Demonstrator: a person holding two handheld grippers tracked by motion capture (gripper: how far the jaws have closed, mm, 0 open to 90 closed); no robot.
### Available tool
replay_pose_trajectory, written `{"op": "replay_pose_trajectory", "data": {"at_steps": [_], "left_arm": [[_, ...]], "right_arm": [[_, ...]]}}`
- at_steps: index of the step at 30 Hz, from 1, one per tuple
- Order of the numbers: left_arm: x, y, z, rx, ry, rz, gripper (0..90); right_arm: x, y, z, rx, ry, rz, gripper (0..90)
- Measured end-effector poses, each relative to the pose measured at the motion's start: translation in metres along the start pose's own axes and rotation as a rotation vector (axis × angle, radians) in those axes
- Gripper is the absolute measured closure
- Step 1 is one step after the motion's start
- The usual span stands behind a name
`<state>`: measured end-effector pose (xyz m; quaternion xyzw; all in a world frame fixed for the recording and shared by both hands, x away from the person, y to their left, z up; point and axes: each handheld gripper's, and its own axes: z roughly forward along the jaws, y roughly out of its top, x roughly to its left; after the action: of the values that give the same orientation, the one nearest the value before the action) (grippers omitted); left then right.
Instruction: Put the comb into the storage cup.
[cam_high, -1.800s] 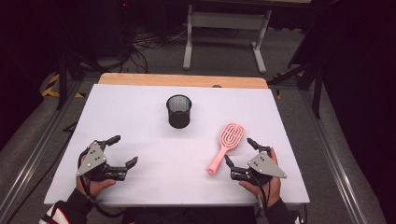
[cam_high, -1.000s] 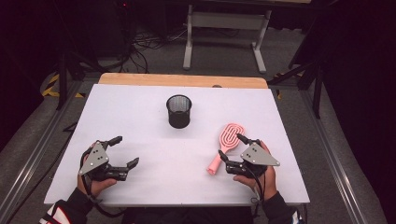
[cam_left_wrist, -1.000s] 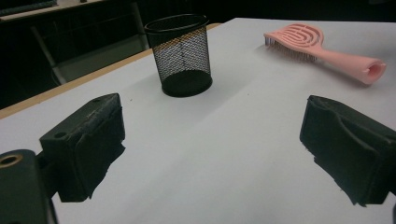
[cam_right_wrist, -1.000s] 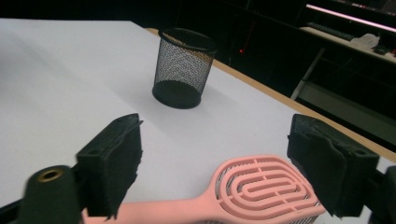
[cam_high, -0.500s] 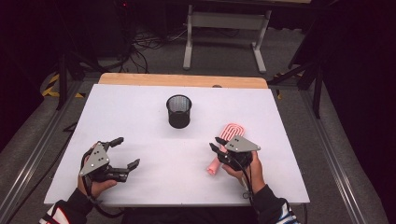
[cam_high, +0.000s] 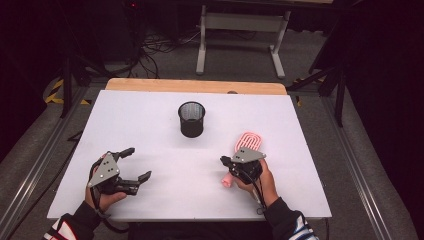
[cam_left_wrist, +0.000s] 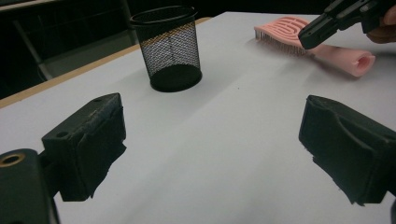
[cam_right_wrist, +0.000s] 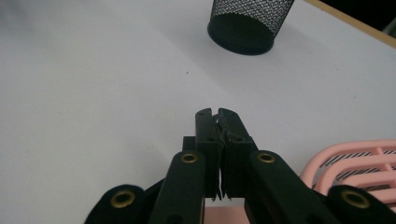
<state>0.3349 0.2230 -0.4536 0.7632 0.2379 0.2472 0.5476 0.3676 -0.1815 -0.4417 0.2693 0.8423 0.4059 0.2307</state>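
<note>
The right gripper (cam_high: 227, 162) is seen over the handle end of the pink hairbrush (cam_high: 245, 145), on the near right part of the white table (cam_high: 150, 120). Its jaws have just been closing and are now pressed flat together – in the right gripper view nothing is caught between them, only bare tabletop is seen past the tips. The brush itself is lying flat on the table: its slotted head is pointed toward the far side, and the rounded handle end (cam_high: 227, 181) is poking out on the near side, just under the hand holding the gripper. Whether the gripper body is actually touching the handle can't be told from up top.

The left gripper (cam_high: 136, 164) is held at the near left of the table, well apart from the brush. Its jaws are spread wide – both black pads (cam_left_wrist: 88, 140) are seen in the left gripper view with empty table between them, so nothing is being gripped there.

A black mesh cup (cam_high: 191, 119) is stood upright near the middle of the table, toward the far side, between the two grippers and well apart from both. In the left gripper view the brush (cam_left_wrist: 299, 39) is seen to the right of the cup (cam_left_wrist: 170, 49).
</note>
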Motion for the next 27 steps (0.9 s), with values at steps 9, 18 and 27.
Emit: {"op": "replay_pose_trajectory", "data": {"at_steps": [9,18,27], "left_arm": [[0.000,0.000,0.001,0.012,-0.005,0.008,8.4],[-0.001,0.000,0.001,0.020,-0.001,0.008,8.8],[-0.001,0.000,0.001,0.032,0.009,0.015,8.9]], "right_arm": [[0.003,-0.006,0.009,0.085,0.038,-0.024,89.8],[0.004,-0.010,0.009,0.121,0.048,-0.032,89.9],[-0.002,-0.018,-0.002,0.134,0.043,-0.029,89.5]]}}
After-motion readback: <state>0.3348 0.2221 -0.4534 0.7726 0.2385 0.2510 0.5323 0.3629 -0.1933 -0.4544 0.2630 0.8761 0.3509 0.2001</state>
